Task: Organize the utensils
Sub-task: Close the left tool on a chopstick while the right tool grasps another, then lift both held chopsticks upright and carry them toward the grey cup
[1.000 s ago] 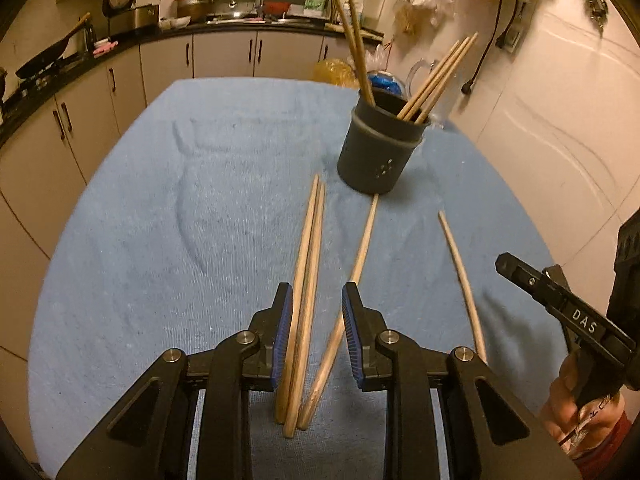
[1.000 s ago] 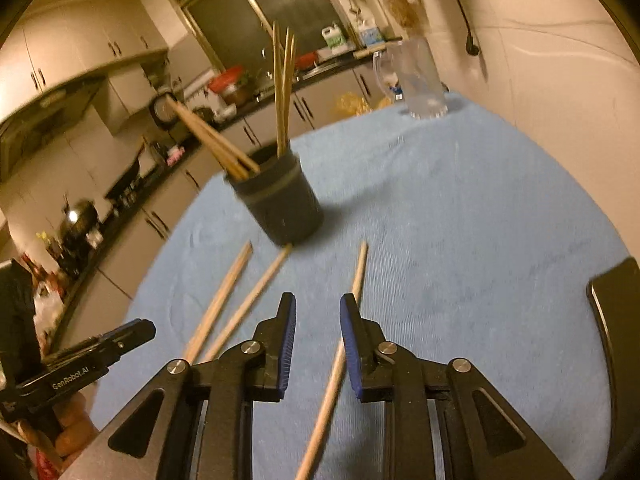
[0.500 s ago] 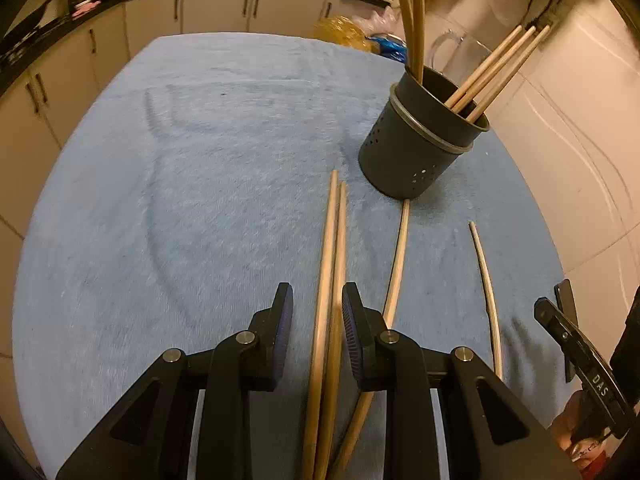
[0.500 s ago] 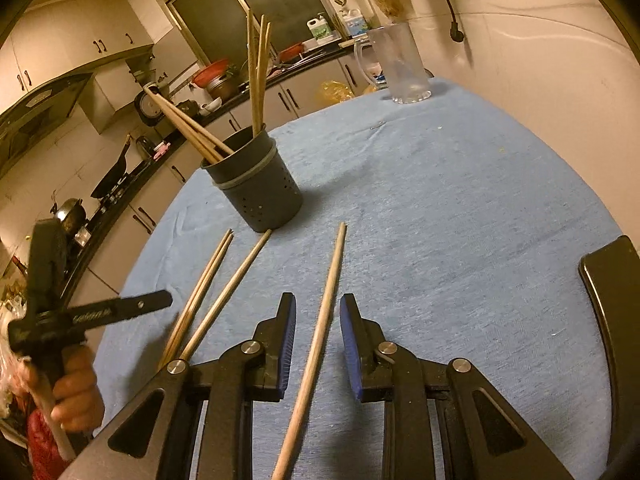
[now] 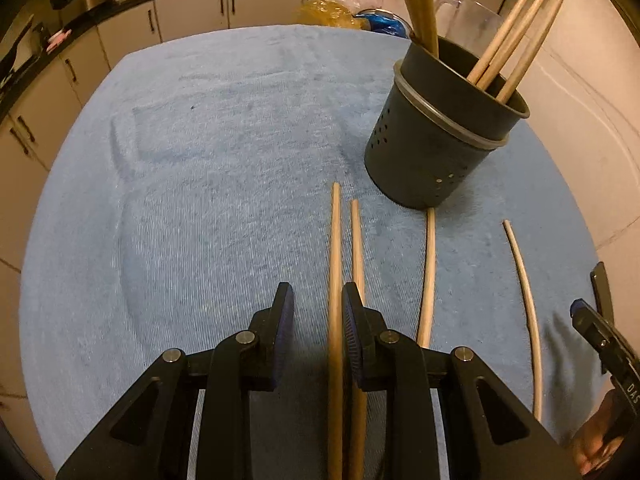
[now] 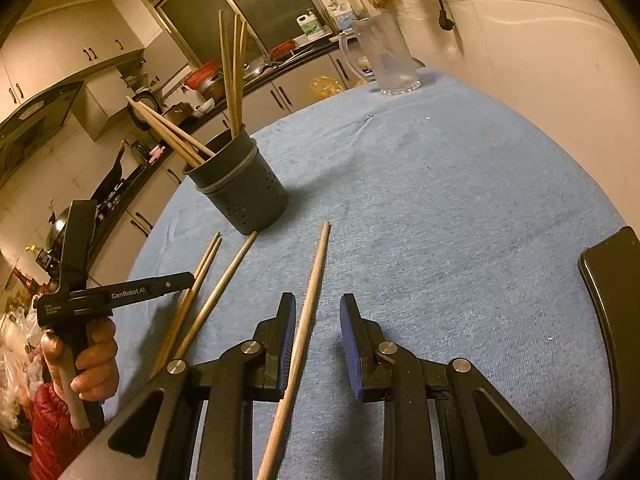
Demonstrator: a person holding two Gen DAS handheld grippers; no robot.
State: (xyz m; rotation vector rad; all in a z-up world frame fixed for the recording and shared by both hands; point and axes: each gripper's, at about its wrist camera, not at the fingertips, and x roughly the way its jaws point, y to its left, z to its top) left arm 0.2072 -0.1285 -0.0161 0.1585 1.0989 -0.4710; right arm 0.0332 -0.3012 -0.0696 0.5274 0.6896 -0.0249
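Note:
A dark grey perforated holder stands on the blue cloth with several wooden chopsticks upright in it; it also shows in the right wrist view. Several loose chopsticks lie on the cloth in front of it. My left gripper is open, low over the cloth, with one chopstick between its fingers and a second chopstick under its right finger. My right gripper is open around the rightmost chopstick, which lies close to its left finger. Two more chopsticks lie further right.
A clear glass jug stands at the far edge of the blue cloth. A dark phone-like object lies at the right edge. Kitchen cabinets and a cluttered counter run behind. A wall is close on the right.
Both grippers have moved forward and lower over the chopsticks. The left one has shifted left, so only one chopstick now lies between its fingers. Both stay open.

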